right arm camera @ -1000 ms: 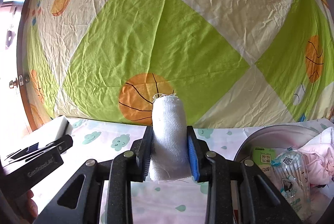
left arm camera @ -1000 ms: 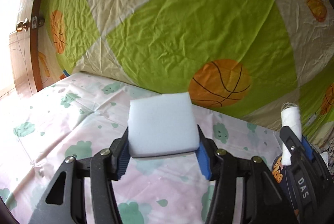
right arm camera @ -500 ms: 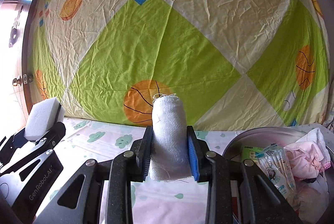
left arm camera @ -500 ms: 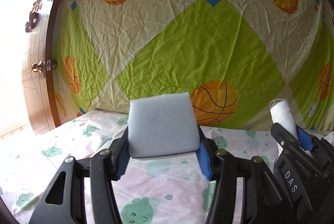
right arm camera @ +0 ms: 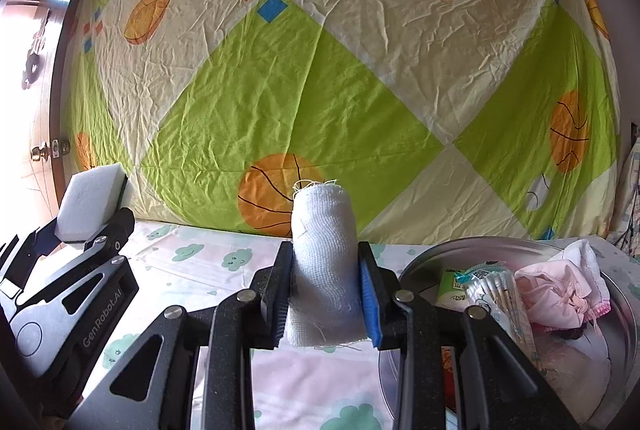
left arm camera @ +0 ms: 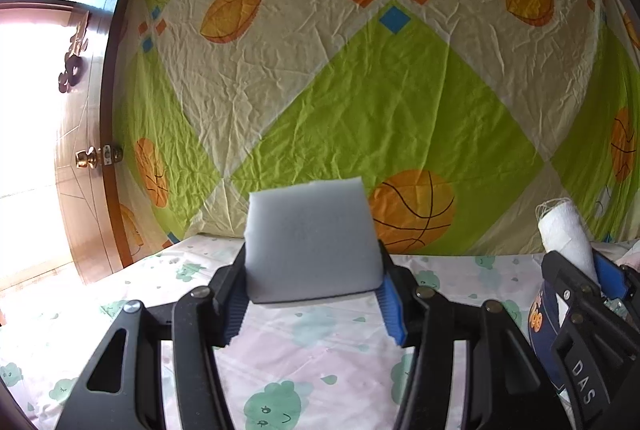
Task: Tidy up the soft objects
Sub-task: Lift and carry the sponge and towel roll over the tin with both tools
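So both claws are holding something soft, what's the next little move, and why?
Probably carry the right claw toward the metal bowl on its right and let the gauze roll go there. The bowl already holds cotton swabs and a pink cloth. The left claw can follow with its sponge.

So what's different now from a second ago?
Both claws swung around: the left claw tipped up to face the sheet, and the bowl slid further into the right claw's view. Nothing was let go: sponge and gauze roll are still clamped.
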`<state>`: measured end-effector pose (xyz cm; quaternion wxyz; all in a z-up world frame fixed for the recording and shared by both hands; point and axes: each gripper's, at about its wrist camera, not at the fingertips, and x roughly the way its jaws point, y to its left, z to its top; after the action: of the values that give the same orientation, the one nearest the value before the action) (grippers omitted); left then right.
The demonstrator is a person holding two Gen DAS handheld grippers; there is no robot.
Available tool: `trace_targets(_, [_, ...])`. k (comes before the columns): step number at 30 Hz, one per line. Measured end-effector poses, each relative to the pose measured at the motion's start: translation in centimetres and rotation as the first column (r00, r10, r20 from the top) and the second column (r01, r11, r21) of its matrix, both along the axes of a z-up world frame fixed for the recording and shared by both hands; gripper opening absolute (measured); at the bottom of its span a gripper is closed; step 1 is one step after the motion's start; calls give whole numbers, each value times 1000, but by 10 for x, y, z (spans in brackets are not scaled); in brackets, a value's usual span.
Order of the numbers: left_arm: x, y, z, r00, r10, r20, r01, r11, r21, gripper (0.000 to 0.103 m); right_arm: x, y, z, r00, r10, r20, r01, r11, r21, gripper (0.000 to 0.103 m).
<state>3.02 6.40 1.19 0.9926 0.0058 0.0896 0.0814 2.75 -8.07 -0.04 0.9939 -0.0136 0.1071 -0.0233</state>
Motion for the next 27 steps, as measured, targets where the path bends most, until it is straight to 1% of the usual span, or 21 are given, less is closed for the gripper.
trace_targets(5, [-4,-1,0,1000,-3,0,3,1000,-7,55,-8,-2,0,1000,1,-4,-1,1000,-6,33])
trace_targets(9, [-3,-2,-2,1000,-16,-21,15,1000,-26,55,-15,-2,0,1000,5,-3,-5,1000,-15,33])
trace_targets(14, [-7,-8,-4,999,-30,-35,29,999,-28,55,-24,-7,1,1000,1,-3,-1,1000,-15,33])
trace_targets(18, [-11,-13,-3,999,-36,-34,36,999,-21,55,-30,-11,1,1000,-2,-4,2,1000,-16,33])
trace_targets(22, [-16,-17,-4,998,-48,-37,47,998,-29,55,-38,-16,1,1000,-8,-1,8,1000,-19,33])
trace_targets(27, [-26,-25,-2,998,-66,-20,65,998,-22,55,-49,-23,2,1000,-13,5,13,1000,-27,33])
